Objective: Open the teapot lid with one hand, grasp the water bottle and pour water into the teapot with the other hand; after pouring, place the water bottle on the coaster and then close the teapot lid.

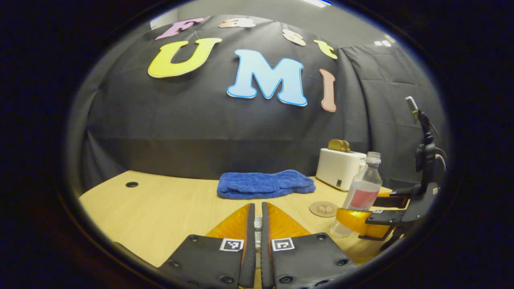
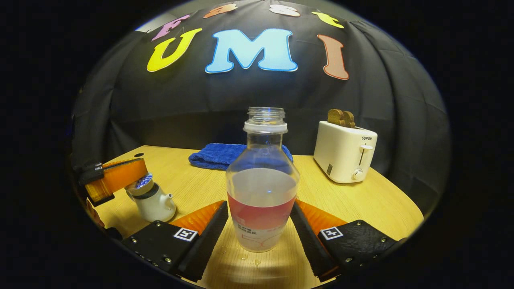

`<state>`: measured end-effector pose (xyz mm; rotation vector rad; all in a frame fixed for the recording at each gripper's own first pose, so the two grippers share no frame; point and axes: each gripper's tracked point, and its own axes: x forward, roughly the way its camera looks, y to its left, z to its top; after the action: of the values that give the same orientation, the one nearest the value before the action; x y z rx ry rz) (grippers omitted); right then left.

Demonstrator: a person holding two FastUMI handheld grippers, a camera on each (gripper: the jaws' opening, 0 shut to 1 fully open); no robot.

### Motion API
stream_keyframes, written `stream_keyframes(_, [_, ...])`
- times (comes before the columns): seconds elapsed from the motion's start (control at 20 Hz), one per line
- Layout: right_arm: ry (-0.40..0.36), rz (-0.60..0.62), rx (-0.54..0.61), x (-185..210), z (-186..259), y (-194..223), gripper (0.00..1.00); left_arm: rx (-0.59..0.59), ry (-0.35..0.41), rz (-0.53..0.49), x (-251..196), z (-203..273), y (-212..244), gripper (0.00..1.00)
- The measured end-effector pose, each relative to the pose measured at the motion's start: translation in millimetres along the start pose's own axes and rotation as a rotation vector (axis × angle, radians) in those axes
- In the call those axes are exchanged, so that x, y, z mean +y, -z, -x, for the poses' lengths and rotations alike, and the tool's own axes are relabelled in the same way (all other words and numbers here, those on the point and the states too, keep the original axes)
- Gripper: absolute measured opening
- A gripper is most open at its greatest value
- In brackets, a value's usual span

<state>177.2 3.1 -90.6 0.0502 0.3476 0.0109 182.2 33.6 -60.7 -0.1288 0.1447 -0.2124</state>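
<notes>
Blue towel (image 2: 225,155) and toaster (image 2: 344,151) behind water bottle (image 2: 262,188).

Staged demo booth, not a real kitchen: black cloth wall (image 2: 381,104) behind a light wood table (image 2: 361,204) w/ household props, i.e. white toaster (image 2: 344,154) w/ bread, folded blue towel (image 1: 263,184), small teapot (image 2: 154,202).

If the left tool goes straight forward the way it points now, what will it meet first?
Most likely the folded blue towel, which lies on the table straight ahead of the left tool. The wood between looks free, though depth is hard to judge.
</notes>
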Motion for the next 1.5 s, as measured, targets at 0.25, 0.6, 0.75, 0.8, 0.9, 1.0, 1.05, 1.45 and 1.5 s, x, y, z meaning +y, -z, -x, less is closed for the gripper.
stream_keyframes(0.25, [0.005,-0.013,-0.004,0,-2,3,0.95,-0.033,-0.007,0.009,8,9,-13,0.12])
stream_keyframes(0.6, [0.015,-0.031,0.012,-2,-7,10,0.91,-0.049,-0.037,0.005,38,19,-21,0.12])
stream_keyframes(0.75, [0.020,-0.043,0.015,-4,-7,11,0.79,-0.044,-0.061,-0.018,61,26,-20,0.12])
stream_keyframes(0.8, [0.023,-0.039,0.011,-4,-6,11,0.78,-0.037,-0.074,-0.026,69,28,-18,0.12])
stream_keyframes(0.9, [0.028,-0.028,0.007,-5,-6,11,0.77,-0.035,-0.091,-0.015,84,32,-14,0.11])
stream_keyframes(1.0, [0.054,0.000,-0.002,-7,-5,10,0.76,-0.036,-0.094,0.022,93,34,-10,0.12])
stream_keyframes(1.05, [0.074,0.024,-0.011,-10,-4,7,0.76,-0.032,-0.092,0.030,94,34,-6,0.12])
stream_keyframes(1.45, [0.204,0.306,-0.034,-6,3,1,0.74,-0.055,-0.089,0.073,107,39,-10,0.12])
stream_keyframes(1.5, [0.224,0.360,-0.032,-4,3,2,0.74,-0.055,-0.088,0.080,108,39,-9,0.12])
